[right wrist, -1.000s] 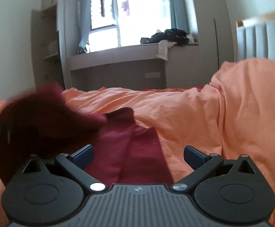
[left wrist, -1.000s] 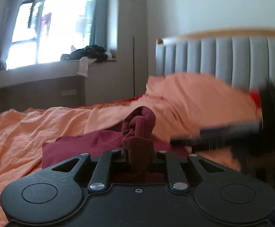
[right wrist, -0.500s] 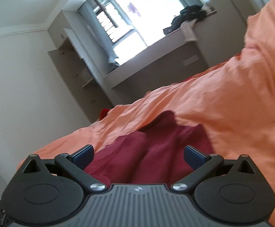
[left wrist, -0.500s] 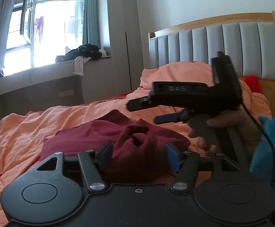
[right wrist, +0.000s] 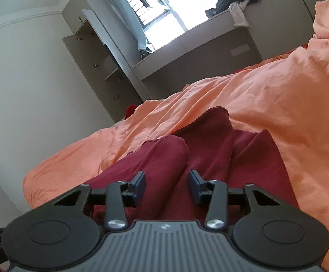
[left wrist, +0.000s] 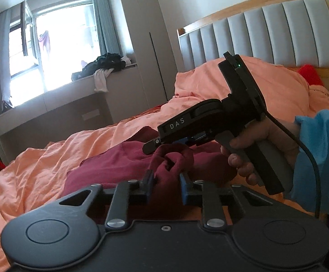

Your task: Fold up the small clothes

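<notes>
right now i'm pinching a bunched corner of the maroon garment (left wrist: pixel 123 165) in my left tool (left wrist: pixel 165 187), jaws just closing on it. my right tool (right wrist: pixel 167 187) is narrowing around a raised fold, pads not yet pressing. the garment is lying rumpled on the orange bedspread (right wrist: pixel 266 104), so i'm judging the folding barely started, with flattening and every crease remaining.

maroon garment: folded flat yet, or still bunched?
Still bunched. The garment lies rumpled on the orange bedding, one end gathered into a wad pinched in the left tool.
</notes>
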### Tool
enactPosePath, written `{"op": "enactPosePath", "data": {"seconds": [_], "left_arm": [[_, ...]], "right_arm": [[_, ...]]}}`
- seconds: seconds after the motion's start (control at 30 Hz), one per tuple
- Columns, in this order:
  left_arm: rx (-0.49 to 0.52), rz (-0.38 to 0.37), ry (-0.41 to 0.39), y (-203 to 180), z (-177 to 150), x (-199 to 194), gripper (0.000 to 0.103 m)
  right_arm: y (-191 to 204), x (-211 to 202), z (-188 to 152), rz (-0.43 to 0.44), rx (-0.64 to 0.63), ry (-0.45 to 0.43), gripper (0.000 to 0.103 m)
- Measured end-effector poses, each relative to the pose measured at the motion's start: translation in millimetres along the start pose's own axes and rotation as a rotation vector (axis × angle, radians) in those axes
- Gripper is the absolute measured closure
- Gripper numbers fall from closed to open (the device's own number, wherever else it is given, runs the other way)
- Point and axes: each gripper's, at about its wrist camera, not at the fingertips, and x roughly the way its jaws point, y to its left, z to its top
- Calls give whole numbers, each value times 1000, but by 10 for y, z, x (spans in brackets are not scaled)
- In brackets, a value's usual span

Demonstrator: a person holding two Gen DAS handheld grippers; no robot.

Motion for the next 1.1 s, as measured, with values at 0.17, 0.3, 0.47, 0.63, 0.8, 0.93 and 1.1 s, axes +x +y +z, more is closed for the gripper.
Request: {"op": "enactPosePath", "data": {"seconds": [0.17,0.3,0.47,0.63,0.8,0.93,1.1], "left_arm": [[-14,9,-10,-15,9,12,86],[-37,9,-31,-30,66,13,88],[-75,-11,-56,-105,203,113,89],[-111,-59,-52,-208,259,270,89],[-140,-102,-36,-262,284,416,89],[-160,-133,-16,-301,294,525,89],[-153,-162,17,-359,261,631,89]], "right_arm": [[26,37,37,18,-1,17,91],[177,-3,91,1,-97,-31,97],[368,-175,181,-27,-232,-144,97],[308,-275,288,-59,-242,-197,98],[173,-345,335,-103,-215,-213,98],[105,-424,355,-135,-214,-221,98],[33,-461,346,-202,-217,-193,98]]}}
